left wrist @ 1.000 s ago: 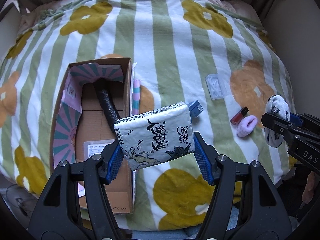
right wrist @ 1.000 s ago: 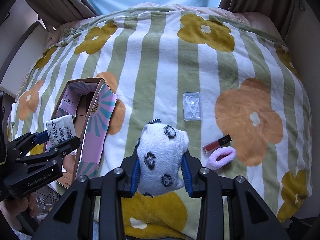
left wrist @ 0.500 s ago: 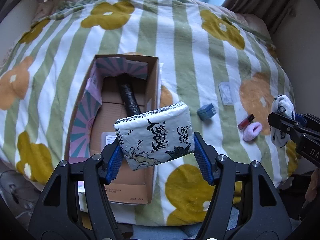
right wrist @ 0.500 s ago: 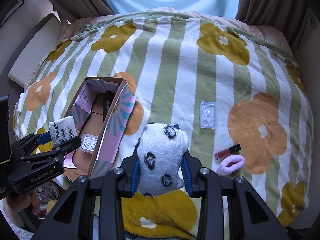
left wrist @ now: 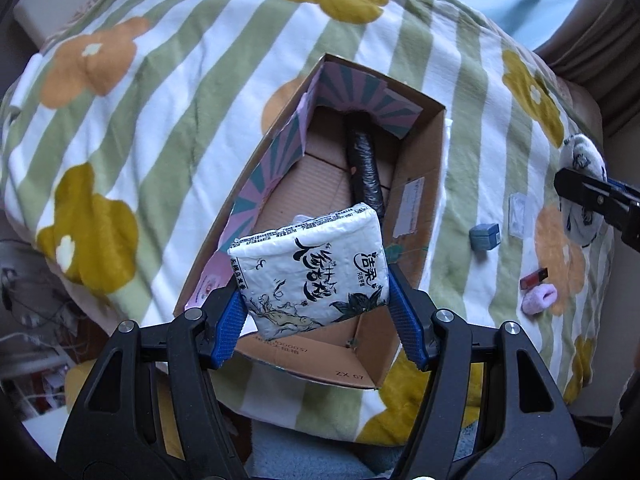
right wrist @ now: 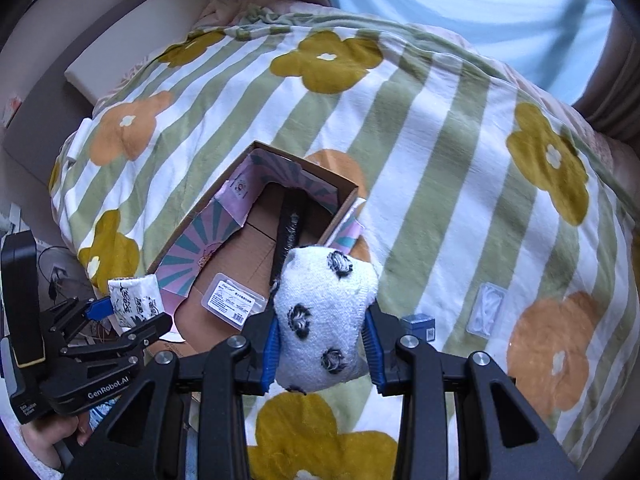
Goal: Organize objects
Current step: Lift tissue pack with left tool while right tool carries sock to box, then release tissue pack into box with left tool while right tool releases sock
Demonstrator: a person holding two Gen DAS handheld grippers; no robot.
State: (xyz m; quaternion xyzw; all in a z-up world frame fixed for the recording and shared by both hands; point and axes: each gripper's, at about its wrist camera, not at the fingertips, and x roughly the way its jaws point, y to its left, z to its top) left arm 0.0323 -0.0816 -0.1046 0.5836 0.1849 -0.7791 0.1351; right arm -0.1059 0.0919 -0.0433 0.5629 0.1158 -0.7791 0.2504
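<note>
Both hands had swung across toward the cardboard box (left wrist: 420,184). The left gripper (left wrist: 316,312) clamped the tissue pack (left wrist: 312,268) over the box's 6 o'clock end for dropping; the right gripper (right wrist: 320,344) pinched the spotted sock (right wrist: 324,316), waiting at 3 o'clock.

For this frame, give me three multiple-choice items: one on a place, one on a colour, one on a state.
1. Where does the black roll lie?
A. in the cardboard box
B. on the blanket
C. in a tool

2. What colour is the small cube-shaped box on the blanket?
A. red
B. blue
C. yellow

3. What does the right tool hold?
A. nothing
B. the tissue pack
C. the white spotted sock

Key: 1 A, it rests along the box floor. 2 B, it shows blue beside the cardboard box. 3 C, both pads press the sock; the left tool has the tissue pack.
</note>
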